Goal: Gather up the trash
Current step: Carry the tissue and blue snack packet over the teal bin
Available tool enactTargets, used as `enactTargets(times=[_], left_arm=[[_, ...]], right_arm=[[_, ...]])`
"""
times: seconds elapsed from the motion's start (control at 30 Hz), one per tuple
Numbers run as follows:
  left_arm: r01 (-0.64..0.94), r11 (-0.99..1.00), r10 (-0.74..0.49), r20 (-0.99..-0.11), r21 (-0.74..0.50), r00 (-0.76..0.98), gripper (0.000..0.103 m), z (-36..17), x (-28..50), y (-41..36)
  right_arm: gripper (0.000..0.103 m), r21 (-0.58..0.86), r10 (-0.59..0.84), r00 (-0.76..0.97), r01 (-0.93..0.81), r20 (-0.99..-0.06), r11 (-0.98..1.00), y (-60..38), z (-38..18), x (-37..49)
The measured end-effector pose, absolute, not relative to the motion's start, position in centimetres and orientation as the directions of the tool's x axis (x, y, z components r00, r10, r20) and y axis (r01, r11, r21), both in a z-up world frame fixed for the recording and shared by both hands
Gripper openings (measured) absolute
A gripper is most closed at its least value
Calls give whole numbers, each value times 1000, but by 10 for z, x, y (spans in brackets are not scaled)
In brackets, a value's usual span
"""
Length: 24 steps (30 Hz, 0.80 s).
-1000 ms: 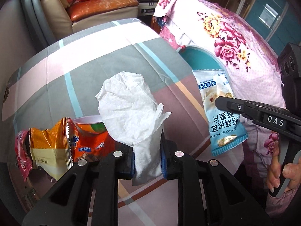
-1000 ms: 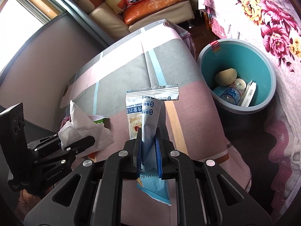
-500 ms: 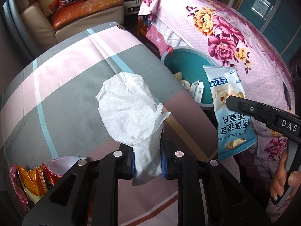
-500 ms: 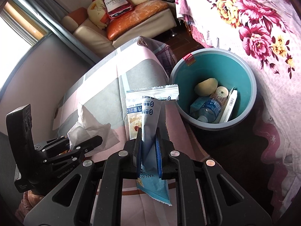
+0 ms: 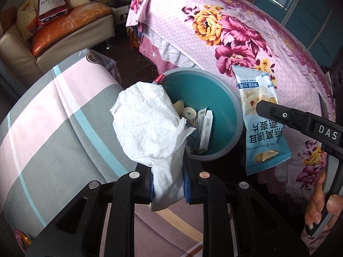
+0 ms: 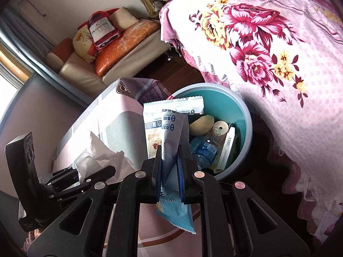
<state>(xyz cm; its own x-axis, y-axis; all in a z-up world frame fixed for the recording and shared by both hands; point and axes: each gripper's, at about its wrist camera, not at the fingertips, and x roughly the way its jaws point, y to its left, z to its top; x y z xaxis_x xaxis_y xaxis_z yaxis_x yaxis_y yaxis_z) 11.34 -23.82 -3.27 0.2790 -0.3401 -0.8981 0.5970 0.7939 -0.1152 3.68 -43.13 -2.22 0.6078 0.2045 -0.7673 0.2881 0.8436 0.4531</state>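
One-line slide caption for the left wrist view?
Left gripper clamps a crumpled tissue beside the teal bin; right gripper holds a blue snack wrapper.

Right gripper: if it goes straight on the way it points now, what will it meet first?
Probably the teal bin, or the trash in it; the right gripper, holding the snack packet, points there. Depth is unclear.

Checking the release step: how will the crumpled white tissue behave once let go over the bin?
The crumpled white tissue looks floppy and very light: it sags over the left claw. It will probably drift rather than drop straight, so part could catch on the rim of the round teal plastic bin.
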Motion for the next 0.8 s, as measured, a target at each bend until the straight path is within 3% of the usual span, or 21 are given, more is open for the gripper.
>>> enactTargets(times=[0.4, 0.43, 0.5, 0.53, 0.57, 0.8], left_arm=[[595, 792, -327, -919, -139, 221, 21, -64, 143, -284], [594, 792, -324, -920, -137, 219, 25, -66, 145, -286], [589, 798, -318, -920, -131, 227, 48, -68, 146, -288], [584, 803, -315, -918, -122, 242, 66, -68, 146, -287], [581, 807, -311, -915, -110, 258, 76, -67, 146, -286], [560, 824, -275, -926, -88, 260, 90, -72, 145, -273]], right_arm=[[12, 431, 166, 590, 342, -790, 835, -461, -38, 66], [12, 430, 167, 587, 343, -792, 835, -461, -40, 68], [12, 429, 170, 581, 343, -796, 836, -460, -43, 72], [12, 427, 171, 578, 343, -798, 836, -460, -44, 74], [12, 426, 171, 576, 343, -800, 838, -459, -46, 75], [13, 418, 178, 557, 340, -811, 842, -454, -53, 83]])
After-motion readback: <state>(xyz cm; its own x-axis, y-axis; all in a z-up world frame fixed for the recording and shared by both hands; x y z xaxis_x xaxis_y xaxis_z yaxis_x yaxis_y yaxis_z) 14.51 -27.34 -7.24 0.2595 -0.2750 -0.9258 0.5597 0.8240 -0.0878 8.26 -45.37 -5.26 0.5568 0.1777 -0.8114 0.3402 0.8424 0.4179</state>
